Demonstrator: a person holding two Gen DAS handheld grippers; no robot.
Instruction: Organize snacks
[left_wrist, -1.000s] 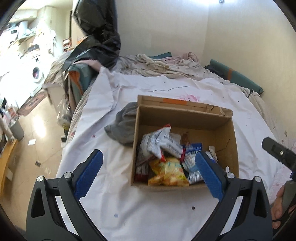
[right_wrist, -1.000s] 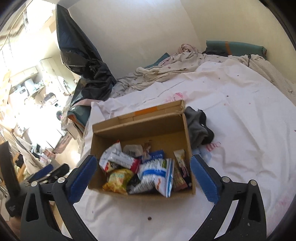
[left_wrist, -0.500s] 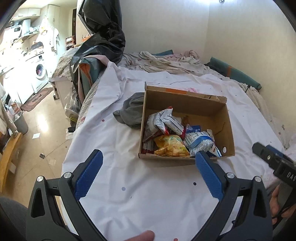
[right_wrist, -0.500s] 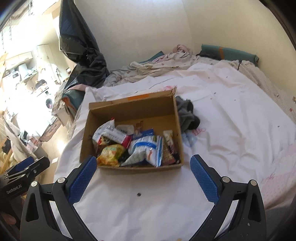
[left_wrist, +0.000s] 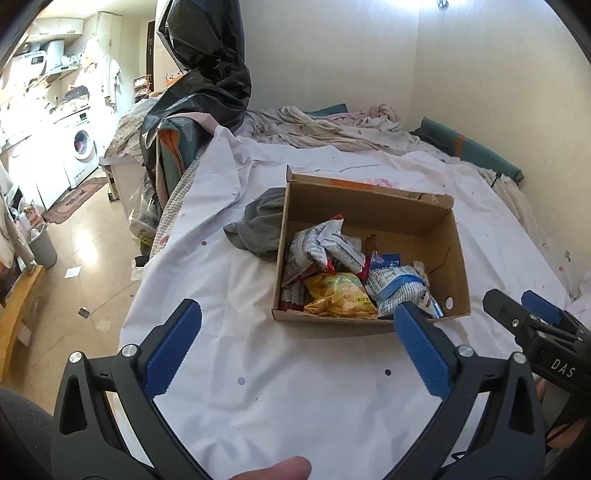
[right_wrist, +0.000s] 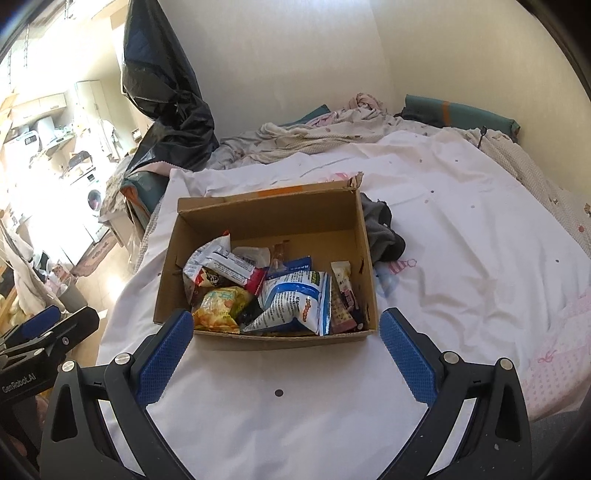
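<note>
Both tools are held low over the bed's near edge, the left tool (left_wrist: 297, 330) and the right tool (right_wrist: 286, 332), each with its blue pads spread wide apart and gripping nothing. From where I stand, going left to right: at about nine o'clock a washing machine (left_wrist: 83, 146) stands in the bright room beyond, and a black plastic bag (left_wrist: 207, 70) is heaped at the bed's far left corner, around eleven o'clock. A crumpled grey cloth (left_wrist: 260, 225) lies on the white sheet (left_wrist: 258, 369), touching the left wall of the cardboard box (right_wrist: 266, 214).

That box sits open at twelve o'clock from both tools, on the sheet, and holds the snacks, all piled toward its near wall: a white and red packet (right_wrist: 218, 264) at the left, a yellow bag (right_wrist: 219, 308) in front of it, a blue and white bag (right_wrist: 297, 301) in the middle, and a slim pink-printed packet (right_wrist: 343, 295) against the right wall. The far part of the box floor is bare cardboard. Rumpled bedding (right_wrist: 325, 133) runs along the wall at one o'clock, with a teal cushion (right_wrist: 461, 112) at two o'clock.

Compared with a second ago, both tools have drawn back toward the person: the box looks farther off and more sheet shows in front of it. The snacks lie as before.
</note>
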